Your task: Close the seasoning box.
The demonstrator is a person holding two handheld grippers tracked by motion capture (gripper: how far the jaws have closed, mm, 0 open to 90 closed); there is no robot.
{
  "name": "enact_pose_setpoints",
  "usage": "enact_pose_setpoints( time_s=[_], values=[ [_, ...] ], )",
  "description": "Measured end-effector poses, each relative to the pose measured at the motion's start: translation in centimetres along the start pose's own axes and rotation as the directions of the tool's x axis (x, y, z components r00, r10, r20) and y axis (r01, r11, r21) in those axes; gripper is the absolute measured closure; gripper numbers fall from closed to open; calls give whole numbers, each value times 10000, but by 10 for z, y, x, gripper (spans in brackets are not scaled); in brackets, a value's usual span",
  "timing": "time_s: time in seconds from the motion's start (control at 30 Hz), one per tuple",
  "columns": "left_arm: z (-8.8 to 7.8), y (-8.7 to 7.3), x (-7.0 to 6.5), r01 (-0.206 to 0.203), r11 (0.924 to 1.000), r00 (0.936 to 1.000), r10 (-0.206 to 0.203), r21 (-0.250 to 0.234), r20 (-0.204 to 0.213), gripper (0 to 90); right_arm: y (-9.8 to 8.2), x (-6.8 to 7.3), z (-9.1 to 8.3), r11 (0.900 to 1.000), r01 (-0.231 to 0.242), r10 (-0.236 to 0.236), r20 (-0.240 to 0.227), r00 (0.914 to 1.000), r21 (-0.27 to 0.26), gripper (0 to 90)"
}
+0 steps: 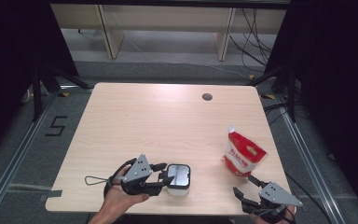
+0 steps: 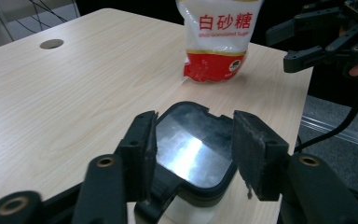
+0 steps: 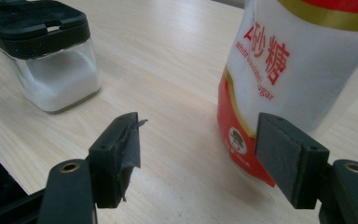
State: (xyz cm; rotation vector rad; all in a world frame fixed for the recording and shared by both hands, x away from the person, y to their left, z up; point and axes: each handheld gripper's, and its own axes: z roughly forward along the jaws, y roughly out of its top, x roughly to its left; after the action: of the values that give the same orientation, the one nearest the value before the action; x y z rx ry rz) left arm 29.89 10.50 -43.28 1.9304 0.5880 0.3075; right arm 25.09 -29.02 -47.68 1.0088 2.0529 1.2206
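Left gripper (image 2: pixel 193 154) jaws spread around the jar (image 2: pixel 191 154) lid, probably not touching. Right gripper (image 3: pixel 198 154) wide, near the sugar bag (image 3: pixel 298 60); approach square.

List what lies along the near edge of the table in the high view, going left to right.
Left tongs → black-lidded jar → red and white sugar bag → right tongs.

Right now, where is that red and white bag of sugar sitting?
In the high view the sugar bag stands upright near the table's right edge, just beyond the right tongs and apart from the black-lidded jar at the left tongs.
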Motion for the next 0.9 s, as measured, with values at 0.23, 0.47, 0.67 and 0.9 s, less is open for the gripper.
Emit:
enact_pose_setpoints(
  time_s=[0.23,0.47,0.67,0.9],
  values=[
    [-15,-16,8,-20,9997,10000,21,226,-37,413,0,1,0,9997,-166,168,-147,9997,181,316],
    [-27,-30,11,327,9985,9990,-314,441,-303,375,0,2,0,9997,-154,156,-126,9998,199,312],
    [-33,-40,12,357,9982,9990,-343,484,-302,347,0,2,1,9998,-125,130,-262,9996,169,310],
    [-37,-55,8,572,9952,9980,-547,799,-325,319,-1,1,1,9999,52,-51,-48,10000,152,305]
  ],
)
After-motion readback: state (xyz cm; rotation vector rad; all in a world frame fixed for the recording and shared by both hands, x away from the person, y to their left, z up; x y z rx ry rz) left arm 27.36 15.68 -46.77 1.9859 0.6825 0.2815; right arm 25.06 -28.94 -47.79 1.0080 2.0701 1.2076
